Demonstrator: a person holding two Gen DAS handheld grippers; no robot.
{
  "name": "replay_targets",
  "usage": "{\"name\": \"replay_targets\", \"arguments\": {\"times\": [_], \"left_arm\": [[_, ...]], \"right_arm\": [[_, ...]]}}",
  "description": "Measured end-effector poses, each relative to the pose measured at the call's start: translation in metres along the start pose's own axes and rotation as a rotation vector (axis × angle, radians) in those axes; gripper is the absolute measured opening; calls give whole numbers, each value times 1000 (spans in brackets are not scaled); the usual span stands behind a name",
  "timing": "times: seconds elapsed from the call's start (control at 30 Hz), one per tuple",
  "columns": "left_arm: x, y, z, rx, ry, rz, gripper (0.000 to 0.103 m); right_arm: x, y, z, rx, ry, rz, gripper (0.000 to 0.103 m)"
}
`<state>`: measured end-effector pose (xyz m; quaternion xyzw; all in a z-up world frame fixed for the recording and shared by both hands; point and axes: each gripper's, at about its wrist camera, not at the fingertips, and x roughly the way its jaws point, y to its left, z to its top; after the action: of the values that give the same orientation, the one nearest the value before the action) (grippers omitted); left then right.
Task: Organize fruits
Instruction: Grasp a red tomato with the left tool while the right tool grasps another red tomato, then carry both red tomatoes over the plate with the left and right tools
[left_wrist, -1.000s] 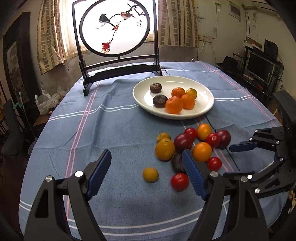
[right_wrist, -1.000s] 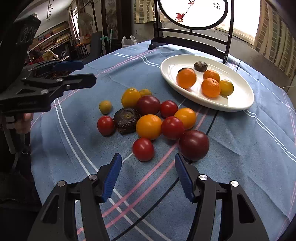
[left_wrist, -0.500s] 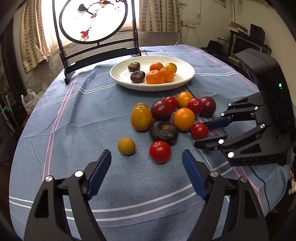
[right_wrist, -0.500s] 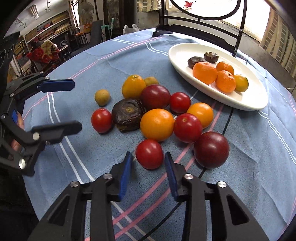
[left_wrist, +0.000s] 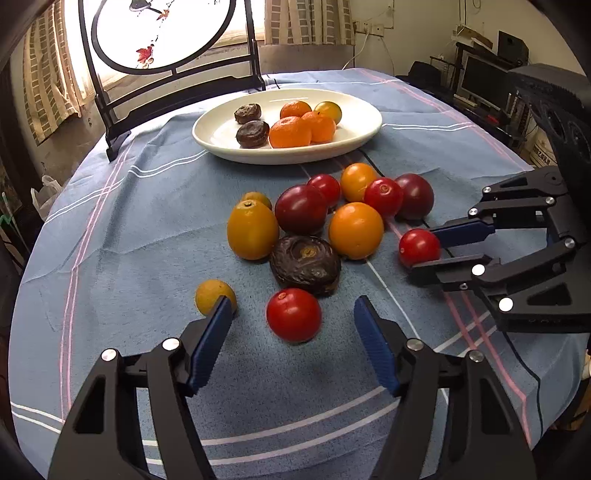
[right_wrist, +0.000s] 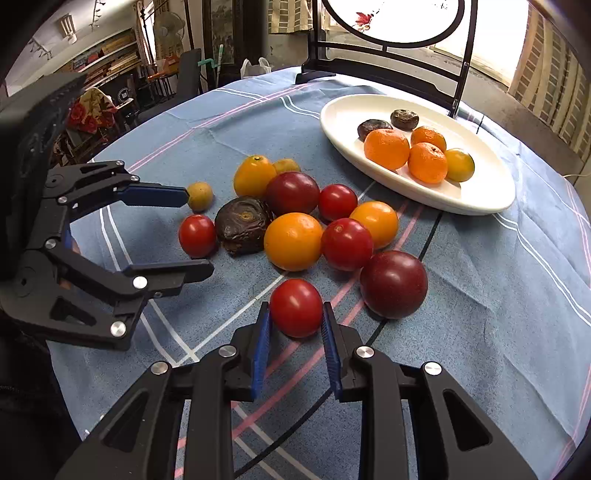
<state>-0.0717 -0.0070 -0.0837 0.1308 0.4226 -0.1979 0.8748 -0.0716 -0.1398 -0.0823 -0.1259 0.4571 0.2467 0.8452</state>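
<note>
Since a second ago the right tongs (right_wrist: 296, 320) have closed from wide open and are now pinching a small round red tomato (right_wrist: 296, 307) between their blue pads, on the blue striped cloth of the bench (right_wrist: 498, 295) at the near edge of the loose fruit pile. Dropping closer to the cloth, the left tongs (left_wrist: 291, 314) have just been closing partway and are standing half open around another small red tomato (left_wrist: 293, 314), with neither pad touching it. Behind the pile the white oval plate (left_wrist: 354, 144) is holding mandarins and two dark wrinkled fruits.
</note>
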Motion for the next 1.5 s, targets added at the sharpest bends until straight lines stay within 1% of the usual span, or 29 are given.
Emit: {"name": "replay_targets", "arguments": {"times": [0.07,0.2,0.23,0.3,0.37,0.53,0.67,0.8,0.93,1.13,1.37,1.5], "left_arm": [[3,0,0,0,11,0,63],[7,2,1,-6,26,-10,52],[8,3,1,-9,27,-11,43],[9,5,1,-19,37,-21,30],[8,6,1,-34,36,-21,29],[3,5,-2,-31,22,-8,29],[-8,1,-2,-16,-12,21,29],[-19,-3,1,-8,-46,33,29],[-26,-6,6,-19,-72,60,29],[-28,-10,15,-25,-86,85,29],[-27,-13,26,-14,-91,85,29],[-28,-11,36,-10,-109,98,29]], "right_arm": [[0,-1,0,1,-1,-2,27],[1,-1,-2,2,1,4,27],[1,-2,-2,3,1,5,27],[1,-2,-3,5,2,5,27],[0,-2,-4,7,-1,3,27],[-3,-2,-6,14,-4,1,27],[-8,0,-9,19,-17,2,27],[-14,2,-11,28,-36,5,27],[-21,2,-11,43,-60,10,27],[-22,5,-13,32,-59,15,27],[-26,-2,-11,48,-76,11,27],[-33,-10,-4,58,-108,-2,27]]}}
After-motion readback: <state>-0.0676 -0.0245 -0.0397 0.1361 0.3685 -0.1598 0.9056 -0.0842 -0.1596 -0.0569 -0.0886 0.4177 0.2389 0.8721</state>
